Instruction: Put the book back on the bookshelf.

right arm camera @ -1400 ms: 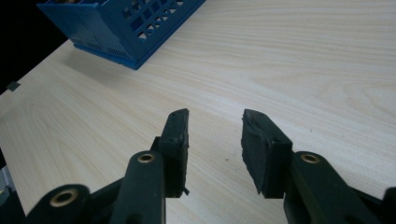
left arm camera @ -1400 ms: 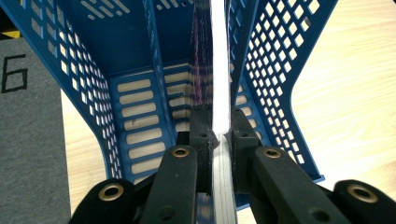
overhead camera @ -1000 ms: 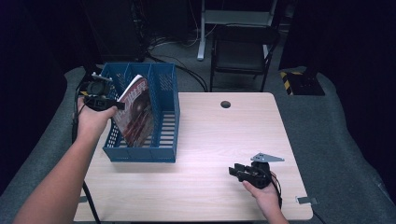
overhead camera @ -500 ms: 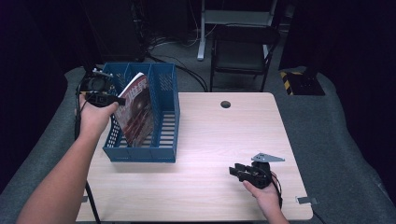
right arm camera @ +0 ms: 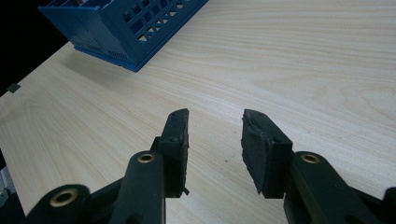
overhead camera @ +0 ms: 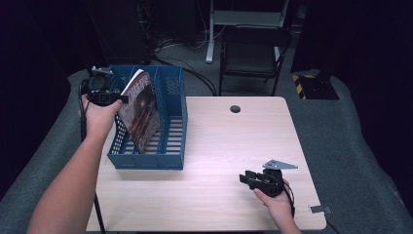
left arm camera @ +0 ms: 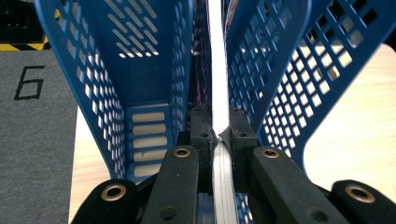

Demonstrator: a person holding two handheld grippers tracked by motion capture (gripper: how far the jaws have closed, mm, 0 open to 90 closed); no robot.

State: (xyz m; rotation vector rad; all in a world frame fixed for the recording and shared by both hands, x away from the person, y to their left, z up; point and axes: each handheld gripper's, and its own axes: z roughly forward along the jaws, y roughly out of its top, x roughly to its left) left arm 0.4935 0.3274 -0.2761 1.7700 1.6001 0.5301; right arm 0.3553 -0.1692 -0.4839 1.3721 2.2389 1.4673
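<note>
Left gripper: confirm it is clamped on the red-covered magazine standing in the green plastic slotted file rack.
Not quite: the plastic slotted file rack is blue, not green, as the high view shows. The left gripper is indeed clamped on the red-covered magazine standing in it.

- Blue slotted file basket [overhead camera: 168, 122], perforated walls.
- Dark red, patterned magazine [overhead camera: 141, 114] cover, white page edges.
- Pale wood-grain tabletop [overhead camera: 219, 146].
- Black grippers, left [overhead camera: 104, 95] and right [overhead camera: 251, 179].
- Grey carpeted floor [overhead camera: 360, 161].

A thin magazine [overhead camera: 140, 113] with a dark red cover stands on edge, leaning, in the left compartment of the blue slotted file rack [overhead camera: 170, 141], its upper edge clamped in the left gripper [left arm camera: 219, 130].
</note>
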